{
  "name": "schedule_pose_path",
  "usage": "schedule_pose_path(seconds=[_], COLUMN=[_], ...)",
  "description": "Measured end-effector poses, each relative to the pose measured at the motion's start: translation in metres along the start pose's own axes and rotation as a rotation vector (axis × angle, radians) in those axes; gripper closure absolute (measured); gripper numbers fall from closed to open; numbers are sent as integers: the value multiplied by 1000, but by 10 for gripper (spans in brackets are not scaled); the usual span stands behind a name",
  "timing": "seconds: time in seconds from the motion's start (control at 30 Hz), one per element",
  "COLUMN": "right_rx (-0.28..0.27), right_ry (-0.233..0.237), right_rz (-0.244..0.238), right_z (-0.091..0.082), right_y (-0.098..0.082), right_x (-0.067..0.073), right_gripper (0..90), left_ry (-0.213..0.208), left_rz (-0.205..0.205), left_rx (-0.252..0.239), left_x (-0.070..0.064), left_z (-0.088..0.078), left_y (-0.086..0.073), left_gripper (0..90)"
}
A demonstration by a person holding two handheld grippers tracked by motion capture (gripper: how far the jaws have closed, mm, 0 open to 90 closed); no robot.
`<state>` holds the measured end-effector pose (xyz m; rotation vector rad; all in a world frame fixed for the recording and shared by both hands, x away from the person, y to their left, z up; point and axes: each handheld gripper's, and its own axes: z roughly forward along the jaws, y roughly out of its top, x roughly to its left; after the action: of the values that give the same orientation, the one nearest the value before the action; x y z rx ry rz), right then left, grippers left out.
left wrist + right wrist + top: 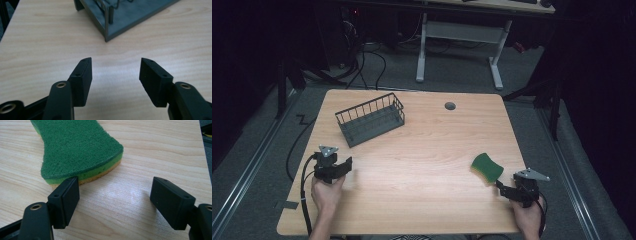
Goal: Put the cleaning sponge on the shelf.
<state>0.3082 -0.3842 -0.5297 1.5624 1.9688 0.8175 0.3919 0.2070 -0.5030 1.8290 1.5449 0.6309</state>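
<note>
Sponge lies near tabletop right edge; right gripper jaws wide, empty. Left gripper jaws wide, empty, near basket.

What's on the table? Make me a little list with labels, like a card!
table: light wooden top with a small round hole near the far edge
basket: dark wire basket, nothing in it, far left part of the table
sponge: green on top, yellow underneath, lying flat near the right edge
left gripper: jaws open, nothing between them, pointing toward the basket
right gripper: jaws open, just short of the sponge's near end; one pad sits right at its edge
hands: one on each gripper at the near edge
</note>
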Motion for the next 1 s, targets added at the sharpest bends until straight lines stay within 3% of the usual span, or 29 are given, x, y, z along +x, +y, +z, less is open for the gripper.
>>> schedule_pose_path(seconds=[0.23,0.3,0.43,0.73,0.87,1.0], right_rx=[0,0,-1,-1,-1,-1], right_ry=[0,0,0,-1,-1,-1], right_rz=[0,1,-1,1,0,1], right_z=[0,0,0,0,0,0], right_y=[0,0,0,0,0,0], right_x=[0,0,0,0,0,0], right_gripper=[237,237,237,237,237,237], left_ry=[39,36,51,82,74,69], left_rz=[-26,-52,-40,-48,-72,-66], left_rx=[16,13,32,54,58,67], left_x=[4,6,6,6,7,7], left_z=[13,17,27,43,48,51], left_y=[26,30,38,51,54,55], left_gripper=[484,497,516,586,622,655])
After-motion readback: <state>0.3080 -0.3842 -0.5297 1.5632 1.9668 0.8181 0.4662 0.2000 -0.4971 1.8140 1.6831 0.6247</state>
